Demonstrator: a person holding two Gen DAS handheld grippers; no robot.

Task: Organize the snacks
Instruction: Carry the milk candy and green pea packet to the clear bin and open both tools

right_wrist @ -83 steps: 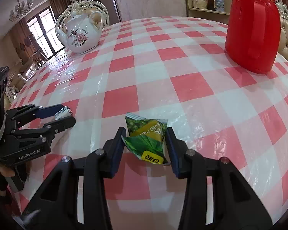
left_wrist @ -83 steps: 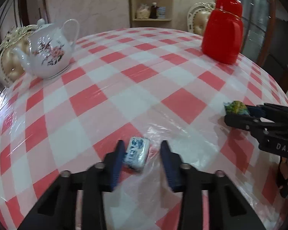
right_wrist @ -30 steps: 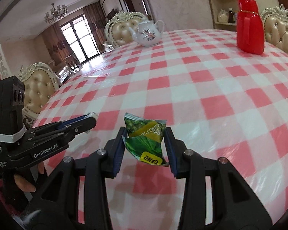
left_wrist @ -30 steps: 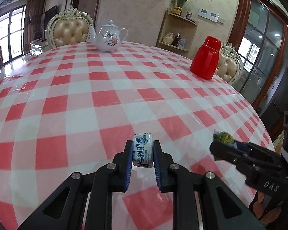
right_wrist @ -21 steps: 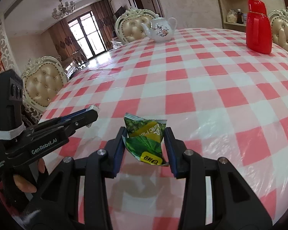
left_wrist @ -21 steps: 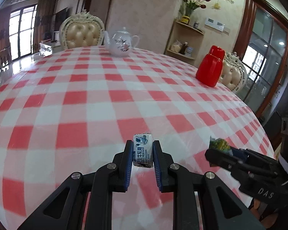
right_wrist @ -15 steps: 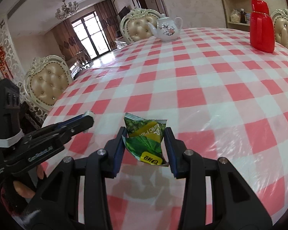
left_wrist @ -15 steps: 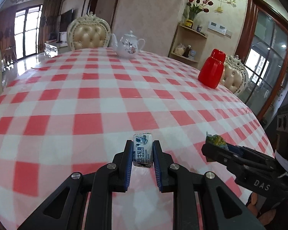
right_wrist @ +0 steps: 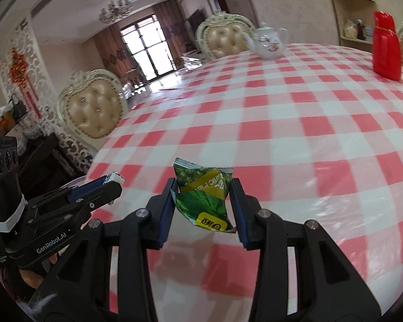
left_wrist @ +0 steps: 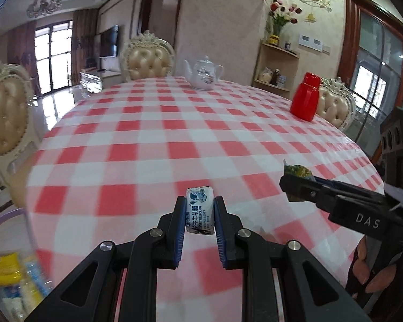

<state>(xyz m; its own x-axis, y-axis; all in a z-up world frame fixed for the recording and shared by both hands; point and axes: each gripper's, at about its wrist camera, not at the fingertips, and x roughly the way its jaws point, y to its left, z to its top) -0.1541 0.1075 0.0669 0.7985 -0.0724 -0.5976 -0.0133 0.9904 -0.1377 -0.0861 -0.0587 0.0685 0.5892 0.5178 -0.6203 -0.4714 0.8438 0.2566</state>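
Observation:
My left gripper (left_wrist: 200, 210) is shut on a small white and blue milk candy (left_wrist: 199, 209), held up over the near edge of the red and white checked table (left_wrist: 174, 134). My right gripper (right_wrist: 204, 204) is shut on a green and yellow snack packet (right_wrist: 204, 197), also held above the table. The right gripper shows at the right of the left wrist view (left_wrist: 335, 201), its packet tip (left_wrist: 298, 171) sticking out. The left gripper shows at the lower left of the right wrist view (right_wrist: 94, 190). A clear container with snacks (left_wrist: 10, 276) is blurred at the lower left.
A white floral teapot (left_wrist: 204, 73) and a red jug (left_wrist: 306, 100) stand at the table's far side. Padded cream chairs (right_wrist: 94, 110) ring the table. A corner shelf (left_wrist: 276, 72) stands behind.
Both grippers have drawn back and to the left from the table's middle, each holding its snack. The snack container has come into the left wrist view at lower left.

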